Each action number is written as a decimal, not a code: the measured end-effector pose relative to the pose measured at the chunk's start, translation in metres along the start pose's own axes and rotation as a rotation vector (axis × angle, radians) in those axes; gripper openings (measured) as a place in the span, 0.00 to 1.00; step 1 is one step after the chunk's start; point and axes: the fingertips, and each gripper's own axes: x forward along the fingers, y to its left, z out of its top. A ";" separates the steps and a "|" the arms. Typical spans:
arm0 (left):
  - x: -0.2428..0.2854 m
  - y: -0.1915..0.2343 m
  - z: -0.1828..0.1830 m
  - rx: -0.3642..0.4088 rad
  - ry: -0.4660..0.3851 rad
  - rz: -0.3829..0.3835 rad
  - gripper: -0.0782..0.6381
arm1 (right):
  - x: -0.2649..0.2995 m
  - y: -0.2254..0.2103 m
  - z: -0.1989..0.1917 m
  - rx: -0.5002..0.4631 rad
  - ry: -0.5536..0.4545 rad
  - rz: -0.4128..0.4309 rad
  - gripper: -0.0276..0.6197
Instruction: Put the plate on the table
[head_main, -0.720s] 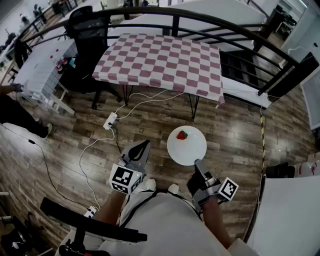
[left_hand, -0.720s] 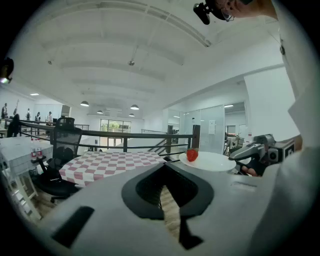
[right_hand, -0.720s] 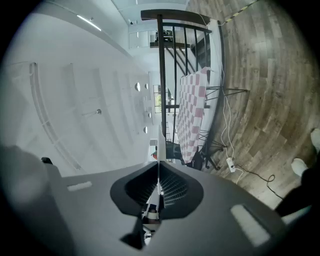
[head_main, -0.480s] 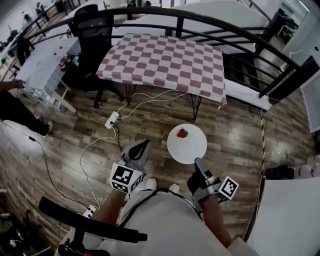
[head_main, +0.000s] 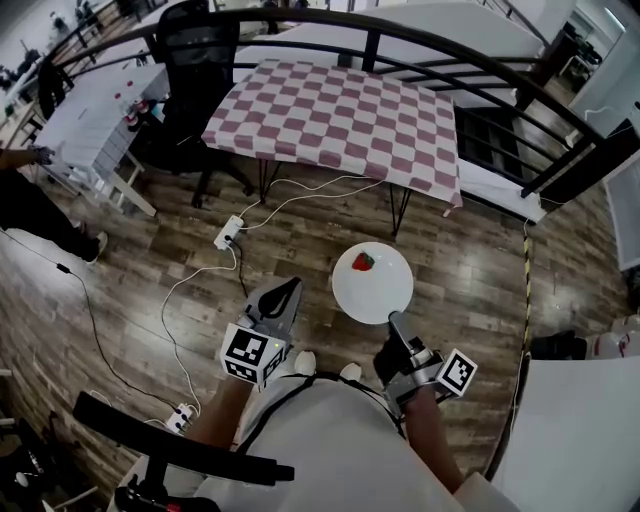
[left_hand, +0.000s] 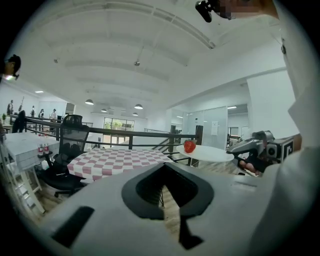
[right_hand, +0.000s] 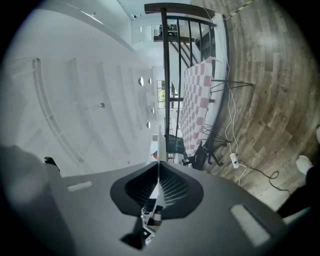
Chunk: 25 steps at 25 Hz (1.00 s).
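Holding entry: white plate, carried clear of the table

Item 1. Plate (head_main: 375, 290), round, white, held level above the wooden floor (head_main: 150, 250) in front of the person and well short of the table. A strawberry (head_main: 363, 262) sits on it, toward the far left part of the dish. In the left gripper view the plate (left_hand: 207, 153) appears nearly edge-on, with the strawberry (left_hand: 189, 146) standing on top.

Item 2. Right gripper (head_main: 397, 325), jaws clamped on the plate's near rim. In its own view the plate (right_hand: 159, 150) runs as a thin white edge straight up between the two jaws of the right gripper (right_hand: 156, 200).

Item 3. Left gripper (head_main: 288, 290), just beside the plate on its left, not touching it. Its own view shows the left gripper (left_hand: 172, 200) with jaws drawn together and nothing between them.

Item 4. Table (head_main: 340, 110), covered in a red-and-white checked cloth, standing beyond the plate; its top is bare. It also shows in the left gripper view (left_hand: 115, 160) and, turned sideways, in the right gripper view (right_hand: 195, 105).

Item 5. Surroundings. Black office chair (head_main: 190, 60) at the table's far left corner. Dark curved railing (head_main: 480, 60) behind the table. White power strip (head_main: 230, 232) with cable lying on the floor, left of the plate.
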 end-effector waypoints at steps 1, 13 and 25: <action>-0.002 0.002 -0.001 0.000 -0.001 0.000 0.12 | 0.001 -0.001 -0.003 -0.001 0.000 0.001 0.07; -0.032 0.037 -0.007 -0.010 -0.016 0.012 0.11 | 0.028 0.001 -0.040 -0.017 0.012 0.013 0.07; -0.069 0.067 -0.018 -0.036 -0.036 0.076 0.12 | 0.049 0.000 -0.069 -0.029 0.062 0.016 0.07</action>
